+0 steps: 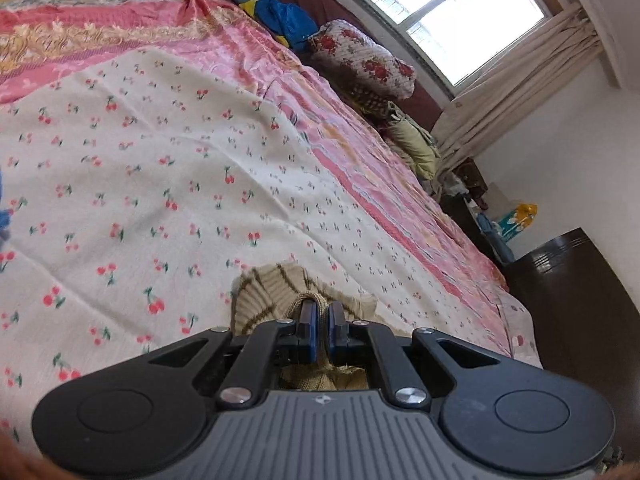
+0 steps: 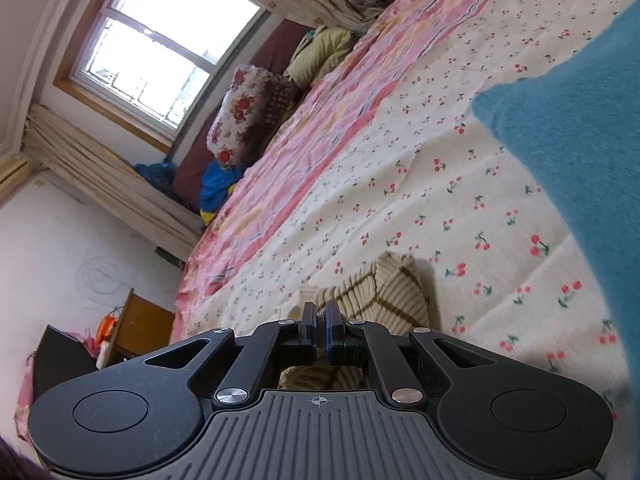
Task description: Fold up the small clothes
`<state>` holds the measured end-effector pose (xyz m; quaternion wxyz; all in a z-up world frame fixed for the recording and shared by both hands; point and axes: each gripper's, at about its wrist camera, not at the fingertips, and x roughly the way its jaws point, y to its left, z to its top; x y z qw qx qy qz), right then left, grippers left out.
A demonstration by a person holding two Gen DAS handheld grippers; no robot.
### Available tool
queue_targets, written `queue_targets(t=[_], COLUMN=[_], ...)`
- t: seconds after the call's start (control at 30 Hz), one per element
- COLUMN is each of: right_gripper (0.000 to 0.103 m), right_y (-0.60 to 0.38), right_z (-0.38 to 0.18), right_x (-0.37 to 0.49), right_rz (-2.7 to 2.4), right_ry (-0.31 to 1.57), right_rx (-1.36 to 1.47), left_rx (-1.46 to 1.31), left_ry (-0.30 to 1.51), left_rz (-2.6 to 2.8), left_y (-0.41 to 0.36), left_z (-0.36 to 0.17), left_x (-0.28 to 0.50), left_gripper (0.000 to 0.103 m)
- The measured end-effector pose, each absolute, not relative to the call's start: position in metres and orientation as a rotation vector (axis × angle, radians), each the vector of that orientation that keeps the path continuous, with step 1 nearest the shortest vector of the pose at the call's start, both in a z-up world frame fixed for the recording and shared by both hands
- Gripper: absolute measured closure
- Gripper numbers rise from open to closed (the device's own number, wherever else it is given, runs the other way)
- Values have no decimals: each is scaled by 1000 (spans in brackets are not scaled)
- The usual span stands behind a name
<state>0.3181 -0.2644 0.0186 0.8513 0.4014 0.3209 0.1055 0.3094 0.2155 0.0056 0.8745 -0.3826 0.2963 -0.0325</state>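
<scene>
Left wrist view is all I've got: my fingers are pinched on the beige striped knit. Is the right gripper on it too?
Observer: Yes. The right gripper is shut on the same beige striped knit.
Operator: Anything close to it that I can't see properly? I only catch a blue smear at my left edge.
Observer: A teal blue cloth fills the right side of the right wrist view, over the cherry-print sheet.
Operator: Is the knit touching that blue cloth?
Observer: No, bare cherry-print sheet shows between them in the right wrist view.
</scene>
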Motion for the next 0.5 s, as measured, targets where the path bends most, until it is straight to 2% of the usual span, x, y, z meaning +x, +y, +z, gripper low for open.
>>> queue_targets(t=[0.3, 0.43, 0.5], right_gripper=[98, 96, 93], right_y=[-258, -247, -247], right_z=[28, 7, 5], right_x=[340, 360, 356], right_rz=[178, 165, 137], right_ry=[624, 715, 707], right_rx=[804, 769, 760], left_rx=[-721, -715, -709], left_ry=[610, 664, 647], left_rz=[-34, -21, -14], left_y=[214, 211, 210], left_z=[16, -3, -3], left_x=[342, 357, 353], left_gripper=[91, 90, 85])
